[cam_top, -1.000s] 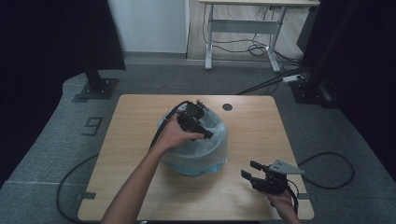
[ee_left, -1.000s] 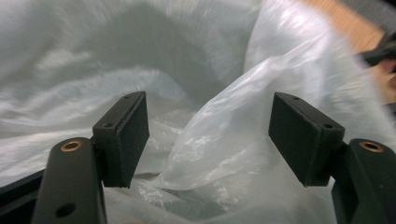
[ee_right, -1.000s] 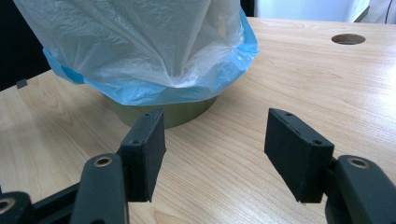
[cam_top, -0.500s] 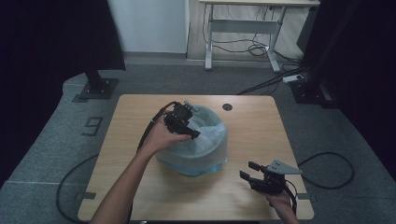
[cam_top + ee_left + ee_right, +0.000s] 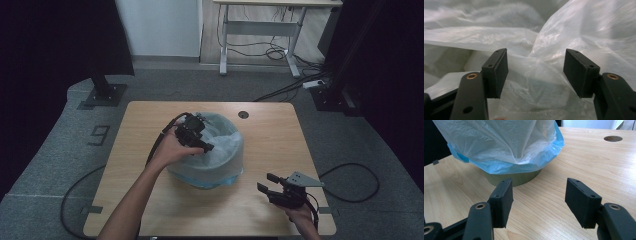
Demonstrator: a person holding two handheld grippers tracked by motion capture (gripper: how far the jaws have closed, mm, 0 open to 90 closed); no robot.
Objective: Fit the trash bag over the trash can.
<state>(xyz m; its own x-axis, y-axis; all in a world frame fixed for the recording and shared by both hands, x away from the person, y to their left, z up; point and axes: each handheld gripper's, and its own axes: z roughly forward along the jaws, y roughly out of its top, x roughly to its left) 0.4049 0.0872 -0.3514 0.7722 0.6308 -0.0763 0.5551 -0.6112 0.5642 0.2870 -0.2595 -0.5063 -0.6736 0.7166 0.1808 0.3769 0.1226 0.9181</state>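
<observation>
A round bin with an olive base [image 5: 516,178] stands mid-table, covered by a clear plastic bag [image 5: 220,145] with a blue edge [image 5: 499,166]. My left gripper [image 5: 205,146] is over the bin's top left, pointing into the bag. In the left gripper view its jaws have just closed a little and stand apart around a raised fold of the bag [image 5: 536,75], without the pads pressing it; left gripper [image 5: 535,63]. My right gripper [image 5: 265,182] hovers low near the table's front right, open with nothing between its fingers, facing the bin; right gripper [image 5: 539,192].
The wooden table [image 5: 150,125] has a round cable hole [image 5: 243,114] behind the bin. Cables trail off both grippers over the table edges. A black stand base [image 5: 102,95] and a white desk frame [image 5: 260,25] stand on the grey carpet beyond.
My left hand has slid leftward across the top of the bag toward the bin's left rim. The right gripper has stayed where it was.
</observation>
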